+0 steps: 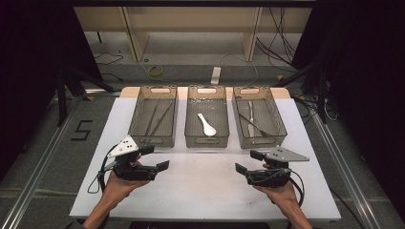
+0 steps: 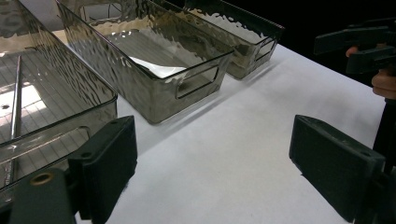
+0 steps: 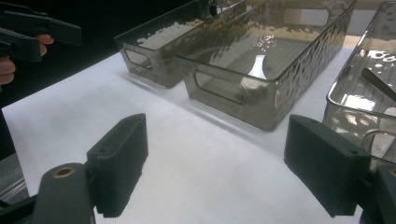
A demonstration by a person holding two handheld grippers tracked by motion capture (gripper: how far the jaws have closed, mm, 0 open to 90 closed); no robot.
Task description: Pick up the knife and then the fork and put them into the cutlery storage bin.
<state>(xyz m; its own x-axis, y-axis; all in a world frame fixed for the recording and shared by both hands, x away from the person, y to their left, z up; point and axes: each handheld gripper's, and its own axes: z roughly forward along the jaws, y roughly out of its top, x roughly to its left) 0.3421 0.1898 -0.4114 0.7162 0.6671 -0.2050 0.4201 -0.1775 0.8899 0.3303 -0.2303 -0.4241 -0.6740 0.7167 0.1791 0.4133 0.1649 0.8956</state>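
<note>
1. Three smoky translucent bins stand in a row along the far edge of the white table (image 1: 205,191), handle cut-outs facing the person.
2. Left bin (image 1: 154,116): holds a pair of thin dark chopsticks (image 1: 157,117) lying lengthwise. In the left gripper view one metal stick (image 2: 16,107) shows through the wall.
3. Middle bin (image 1: 207,116): holds one white soup spoon (image 1: 206,124), bowl toward the near wall.
4. Right bin (image 1: 258,116): holds a pale knife-like utensil (image 1: 250,112) and a dark fork (image 1: 253,125) lying crossed; finer detail cannot be made out.
5. Left gripper (image 1: 152,157): held low over the near-left part of the table, just in front of the left bin; jaws spread wide, nothing between them.
6. Right gripper (image 1: 247,161): held low over the near-right part, in front of the right bin; jaws released to their widest, nothing between the pads, bare table beneath.
7. Judgement of step: both tools appear parked empty in front of the bins, the cutlery already sorted; any next pick would start from a bin.
8. Handling note: to lift a utensil well, come in over the near wall from above, line the jaws across the handle's narrow side, and close at mid-handle so it does not tip.
9. Risk: pads may catch the bin wall or nudge the light bin along the table.
</note>
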